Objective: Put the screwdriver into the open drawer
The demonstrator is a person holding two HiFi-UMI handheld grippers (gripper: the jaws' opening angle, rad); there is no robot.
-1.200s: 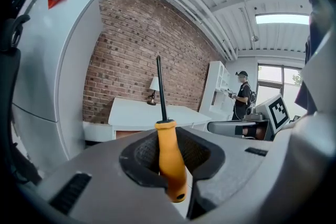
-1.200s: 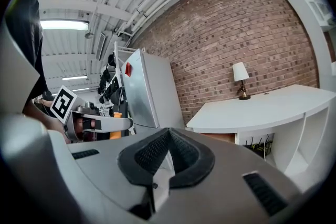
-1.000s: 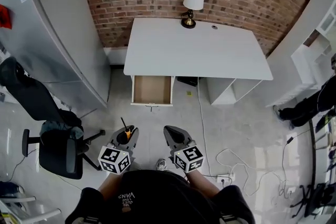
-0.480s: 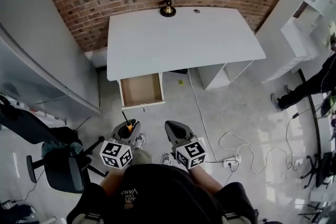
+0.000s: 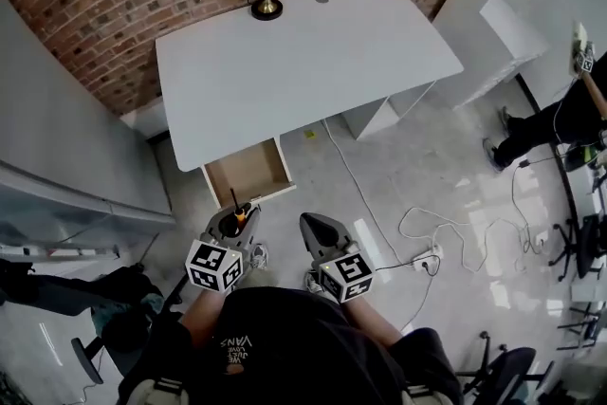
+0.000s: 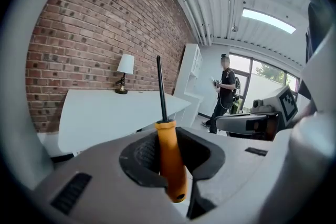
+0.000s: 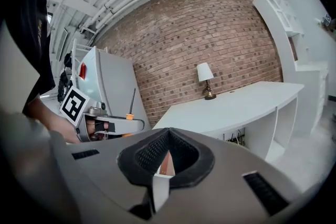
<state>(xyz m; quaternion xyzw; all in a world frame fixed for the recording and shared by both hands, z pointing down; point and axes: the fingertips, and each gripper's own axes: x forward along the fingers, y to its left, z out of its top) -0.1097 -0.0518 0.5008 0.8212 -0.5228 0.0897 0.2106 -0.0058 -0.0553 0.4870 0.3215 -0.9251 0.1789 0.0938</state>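
The left gripper (image 5: 232,225) is clamped on the orange handle of the screwdriver (image 6: 169,157), with the dark shaft pointing up and away and the butt of the handle poking out below the jaws. The right gripper (image 7: 161,165) is closed with nothing in it. In the head view the drawer (image 5: 245,174) stands open left of centre, just above the left gripper in the frame and apart from it, so the tool has not yet reached it. The main risk lies in the grip: the jaws appear to hold only part of a smooth round handle, so a quick tilt to lay the tool flat could let it pivot or slide out and land on the floor short of the drawer. The second risk is the long shaft. The rear of the drawer runs in under the edge of the desk (image 5: 303,52), and a steep or hurried entry could knock the tip against that edge or the drawer's front wall and twist the tool in the jaws. Letting go too high could make it bounce on the bare bottom; the drawer looks empty, though its depth is hard to judge from above. A cable (image 5: 379,204) trails over the floor right of centre, a snag for the feet on any step that way.
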